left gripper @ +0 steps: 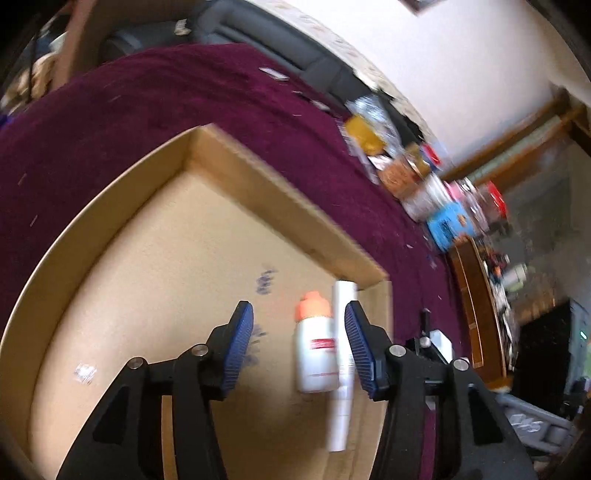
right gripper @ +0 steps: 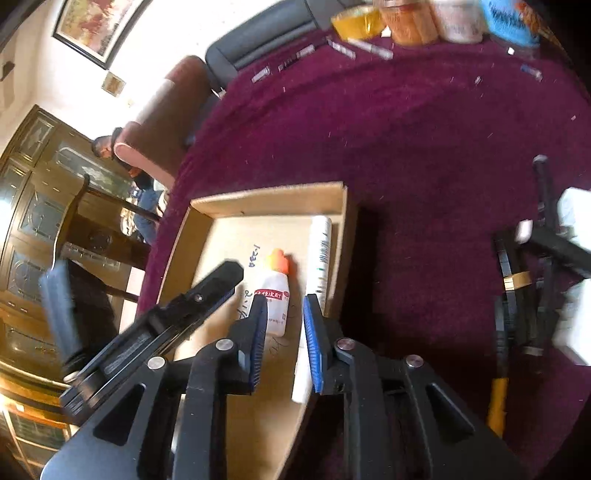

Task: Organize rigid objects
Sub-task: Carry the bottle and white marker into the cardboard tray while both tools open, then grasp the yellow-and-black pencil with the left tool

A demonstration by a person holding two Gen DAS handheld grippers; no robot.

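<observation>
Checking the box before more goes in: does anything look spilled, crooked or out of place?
Nothing looks spilled or damaged. In the cardboard box a white bottle with an orange cap and a long white tube lie flat, side by side along one wall. Only small scraps litter the purple cloth beyond it.

Both views bend hard at the edges, and we see black corners around each fisheye circle. In the left wrist view the wall [left gripper: 461, 66] at upper right is washed out by bright daylight, and the clutter [left gripper: 424, 177] along the right is smeared by motion blur; the box [left gripper: 229, 155] edge is soft too. In the right wrist view glare burns out the upper left near the picture [right gripper: 98, 26], while the cloth [right gripper: 406, 147] goes dark toward the lower right. The bottle [right gripper: 275, 291] reads fairly sharp; a dark shadow lies just right of the box.
</observation>
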